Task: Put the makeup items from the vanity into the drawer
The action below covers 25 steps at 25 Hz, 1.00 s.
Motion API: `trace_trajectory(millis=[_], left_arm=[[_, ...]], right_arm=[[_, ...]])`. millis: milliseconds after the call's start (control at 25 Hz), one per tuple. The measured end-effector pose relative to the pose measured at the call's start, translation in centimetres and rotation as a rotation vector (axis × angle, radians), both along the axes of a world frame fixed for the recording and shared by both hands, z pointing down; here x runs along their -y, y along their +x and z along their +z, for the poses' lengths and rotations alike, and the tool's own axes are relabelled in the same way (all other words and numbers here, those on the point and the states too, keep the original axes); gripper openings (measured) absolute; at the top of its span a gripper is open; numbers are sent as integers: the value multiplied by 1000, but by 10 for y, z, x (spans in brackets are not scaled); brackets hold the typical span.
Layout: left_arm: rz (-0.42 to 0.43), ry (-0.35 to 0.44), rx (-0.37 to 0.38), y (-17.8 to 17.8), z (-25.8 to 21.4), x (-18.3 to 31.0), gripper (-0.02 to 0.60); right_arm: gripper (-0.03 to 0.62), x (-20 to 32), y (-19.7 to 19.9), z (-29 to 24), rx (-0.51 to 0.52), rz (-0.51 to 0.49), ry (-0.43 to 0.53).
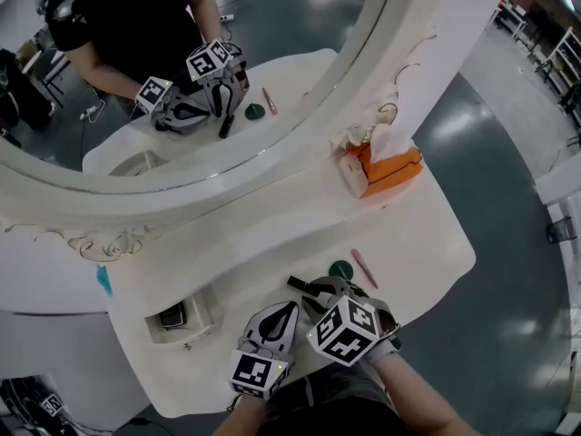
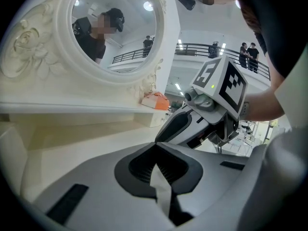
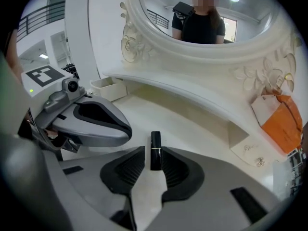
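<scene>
A black lipstick [image 3: 155, 150] lies flat on the white vanity top [image 1: 272, 234], pointing away from me, between the parted jaws of my right gripper [image 3: 153, 159]. It sits close to the right pad, with a gap on the left side. In the head view the lipstick [image 1: 298, 285] shows at the tip of the right gripper [image 1: 310, 291] near the front edge. My left gripper [image 1: 289, 309] hovers just to the left, jaws together and empty [image 2: 155, 150]. A green round compact [image 1: 340, 269] and a pink stick [image 1: 364, 268] lie just beyond.
A big oval mirror [image 1: 182, 80] with an ornate white frame rises behind the top. An orange tissue box [image 1: 386, 166] stands at the back right. A small white open box [image 1: 182, 316] holding a dark item sits at the front left.
</scene>
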<state>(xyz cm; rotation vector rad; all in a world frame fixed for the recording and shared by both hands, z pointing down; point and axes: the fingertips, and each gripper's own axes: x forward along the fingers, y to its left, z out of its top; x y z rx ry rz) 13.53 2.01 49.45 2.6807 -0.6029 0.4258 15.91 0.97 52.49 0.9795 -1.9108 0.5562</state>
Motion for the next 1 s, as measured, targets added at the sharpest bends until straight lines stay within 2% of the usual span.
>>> trace_trajectory(millis=[400, 1000], left_arm=[[-52, 0, 15, -2, 6, 10, 14], [-74, 18, 19, 0, 6, 17, 13]], right_arm=[[118, 8, 2, 19, -7, -56, -45], [109, 10, -1, 31, -7, -109, -98]])
